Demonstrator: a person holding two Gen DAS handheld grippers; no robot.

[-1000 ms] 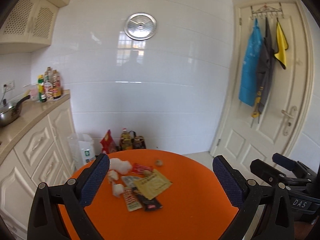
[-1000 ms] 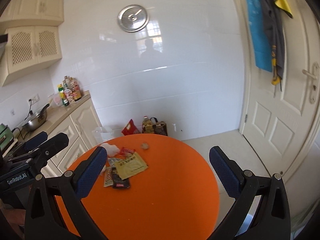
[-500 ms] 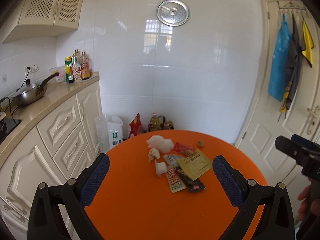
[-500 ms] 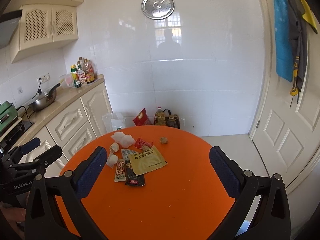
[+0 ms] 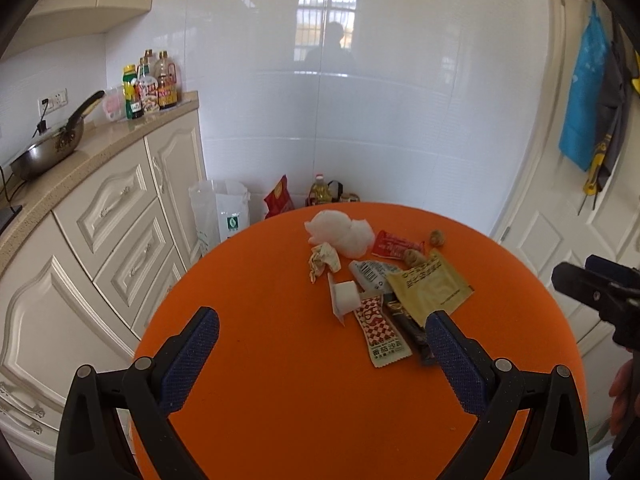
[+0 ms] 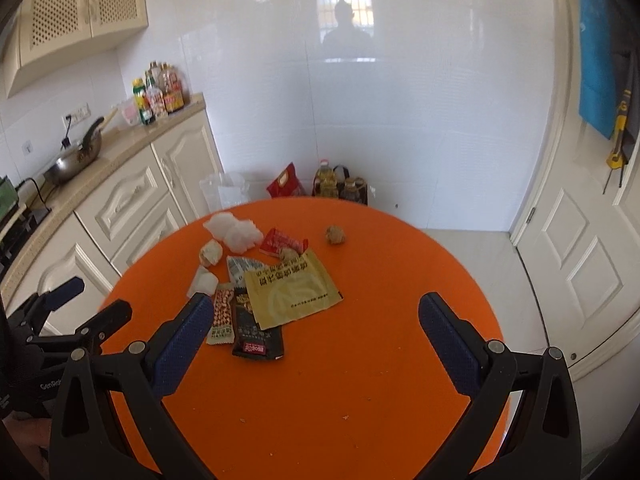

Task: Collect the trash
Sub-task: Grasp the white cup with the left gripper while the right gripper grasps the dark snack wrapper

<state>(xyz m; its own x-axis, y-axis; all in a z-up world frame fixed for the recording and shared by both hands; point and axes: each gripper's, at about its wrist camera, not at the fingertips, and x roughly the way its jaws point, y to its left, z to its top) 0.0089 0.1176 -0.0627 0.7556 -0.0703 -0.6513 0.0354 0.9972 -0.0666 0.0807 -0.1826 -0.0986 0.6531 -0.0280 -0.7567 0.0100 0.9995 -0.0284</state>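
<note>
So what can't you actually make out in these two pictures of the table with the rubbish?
- Black wrapper: left view, mostly under the yellow packet.
- Striped white wrapper: right view, lower end covered by that packet; print too small.
- Table near edge: both views, cut off behind the open left gripper and right gripper.

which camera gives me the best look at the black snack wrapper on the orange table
The right wrist view. There the black wrapper lies nearly whole in the open, its red label visible, only its top tucked under the yellow packet. In the left wrist view it shows as a thin dark strip, partly behind the left gripper's fingers.
</note>
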